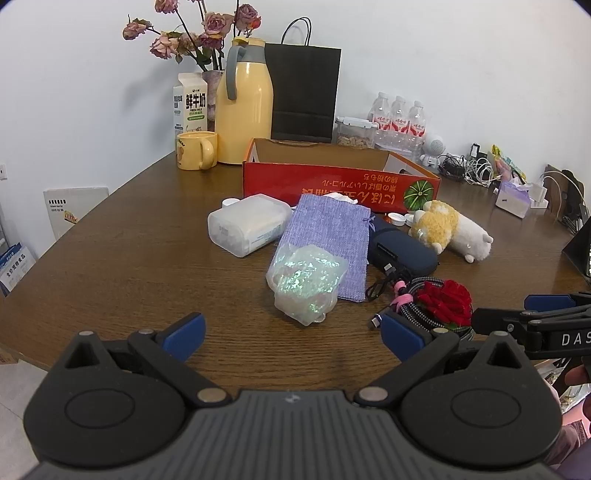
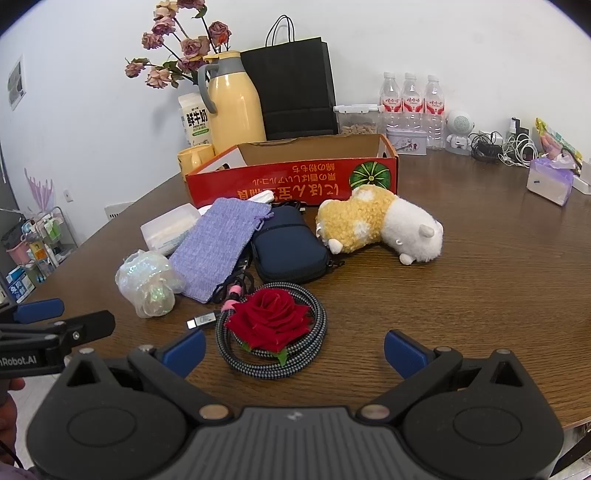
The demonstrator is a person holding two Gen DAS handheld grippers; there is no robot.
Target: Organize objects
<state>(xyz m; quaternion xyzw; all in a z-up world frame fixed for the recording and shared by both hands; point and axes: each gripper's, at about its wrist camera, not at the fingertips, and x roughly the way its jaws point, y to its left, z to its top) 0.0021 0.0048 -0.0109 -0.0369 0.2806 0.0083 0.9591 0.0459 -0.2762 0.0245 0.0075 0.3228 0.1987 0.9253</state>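
Note:
A red cardboard box [image 1: 332,186] [image 2: 291,181] stands open at the table's middle. In front of it lie a clear plastic container [image 1: 247,223] [image 2: 168,229], a lilac fabric pouch [image 1: 328,240] [image 2: 218,243], an iridescent bag [image 1: 306,284] [image 2: 147,284], a navy case [image 1: 400,249] [image 2: 288,247], a plush toy [image 1: 450,227] [image 2: 380,225], and a red rose [image 1: 448,301] [image 2: 269,319] on a coiled braided cable [image 2: 273,363]. My left gripper [image 1: 293,338] is open just short of the iridescent bag. My right gripper [image 2: 295,345] is open around the near side of the rose and cable, holding nothing.
Behind the box stand a yellow thermos [image 1: 243,107], a yellow mug [image 1: 195,149], a milk carton [image 1: 190,103], a vase of dried roses [image 1: 207,33], a black paper bag [image 1: 304,92], a snack container [image 1: 356,131] and water bottles [image 2: 412,107]. Cables [image 2: 506,149] and a tissue pack [image 2: 550,181] sit at the right.

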